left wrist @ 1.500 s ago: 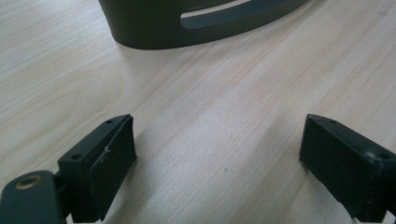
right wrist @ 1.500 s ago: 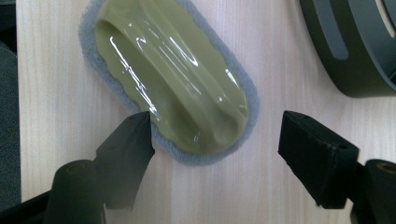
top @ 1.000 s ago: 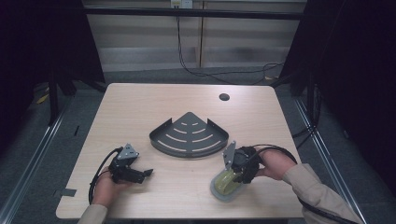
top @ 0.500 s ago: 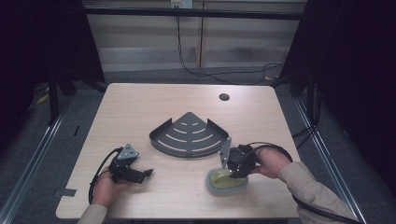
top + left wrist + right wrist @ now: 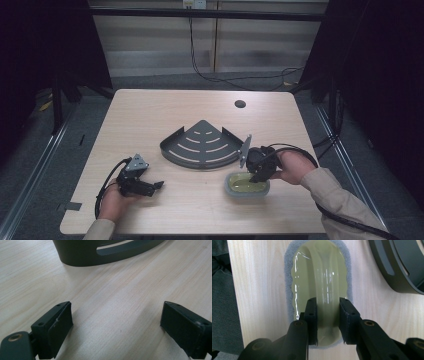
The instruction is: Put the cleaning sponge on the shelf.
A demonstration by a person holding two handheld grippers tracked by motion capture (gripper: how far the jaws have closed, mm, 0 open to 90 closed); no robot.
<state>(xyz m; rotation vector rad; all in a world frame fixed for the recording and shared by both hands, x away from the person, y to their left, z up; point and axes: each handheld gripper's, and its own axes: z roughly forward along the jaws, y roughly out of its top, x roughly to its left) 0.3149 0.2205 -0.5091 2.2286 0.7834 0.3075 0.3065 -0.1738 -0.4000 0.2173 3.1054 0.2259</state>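
Nearest the person's edge of the bench (image 5: 150,210), the right gripper (image 5: 327,315) has just drawn its jaws together and now stands clamped on the raised translucent handle of the yellow-green scrubber (image 5: 322,277), whose grey pad base lies flat on the wood. A second ago the scrubber sat tilted and closer to the front right corner; it now lies level, a little further in from that edge and just in front of the rack. With the handle pinched, the scrubber looks ready to be lifted, probably toward the rack. The left gripper (image 5: 137,182) rests near the front left part of the bench, its jaws wide apart with only bare wood between them. Further back, at the bench's middle, sits the dark quarter-round rack (image 5: 200,145) with slotted floor; nothing lies in it. Near the far edge a small round hole (image 5: 240,104) marks the top.
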